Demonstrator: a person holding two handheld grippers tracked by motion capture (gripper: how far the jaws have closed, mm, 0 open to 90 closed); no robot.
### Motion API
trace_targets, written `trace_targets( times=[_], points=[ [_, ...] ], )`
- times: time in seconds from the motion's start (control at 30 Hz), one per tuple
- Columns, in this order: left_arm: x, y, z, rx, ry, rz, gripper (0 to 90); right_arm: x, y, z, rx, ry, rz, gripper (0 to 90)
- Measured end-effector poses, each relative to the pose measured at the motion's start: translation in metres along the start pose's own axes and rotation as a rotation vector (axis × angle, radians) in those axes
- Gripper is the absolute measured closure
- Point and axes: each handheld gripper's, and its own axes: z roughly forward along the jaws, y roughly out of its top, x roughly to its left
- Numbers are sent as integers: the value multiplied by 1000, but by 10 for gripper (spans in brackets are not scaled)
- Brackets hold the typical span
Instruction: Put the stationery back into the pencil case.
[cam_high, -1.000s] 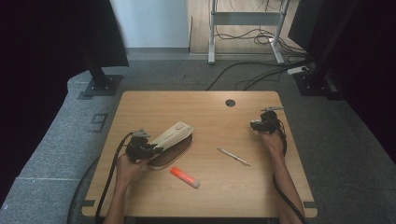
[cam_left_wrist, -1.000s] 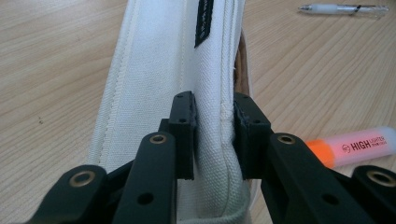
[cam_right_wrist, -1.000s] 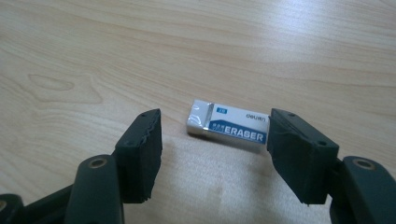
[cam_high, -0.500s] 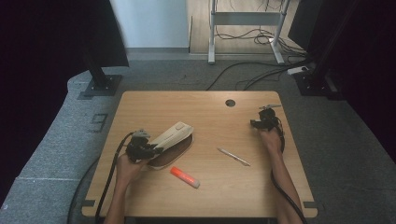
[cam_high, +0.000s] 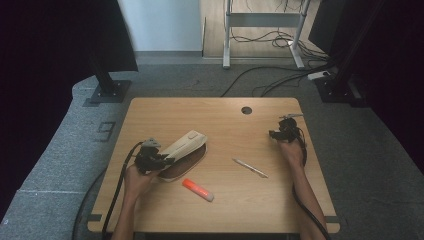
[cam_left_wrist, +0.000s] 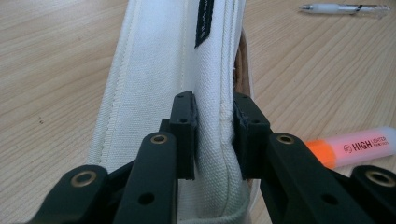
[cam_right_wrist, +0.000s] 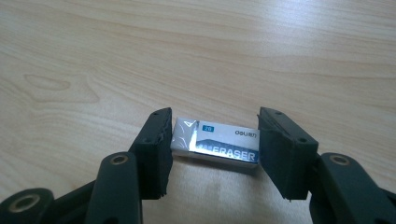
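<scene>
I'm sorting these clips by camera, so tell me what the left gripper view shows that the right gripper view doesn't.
Left gripper view: the left gripper clamped on a white pencil case, with an orange highlighter and a pen beyond. Right gripper view: the right gripper closing around an eraser, jaws at its ends. Both show the wooden table.

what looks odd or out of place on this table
Nothing stands out. The white pencil case lies on the wooden table, pinched at one end by the left gripper. The right gripper grips an eraser squarely. The orange highlighter and pen lie loose but intact, nothing spilled.
</scene>
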Motion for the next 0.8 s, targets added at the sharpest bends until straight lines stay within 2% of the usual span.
trace_targets(
  times=[0.27, 0.4, 0.6, 0.8],
  points=[
    [-1, 0, 0, 0, 5, 7, 730, 3, -4, -16, -11, 33, -12, 456],
    [-1, 0, 0, -1, 5, 5, 730, 10, -5, -25, -22, 53, -25, 456],
    [1, 0, 0, -1, -12, -23, 726, 22, -8, -36, -33, 84, -51, 457],
    [1, 0, 0, 0, -13, -26, 725, 32, -11, -45, -43, 124, -63, 457]
  ],
)
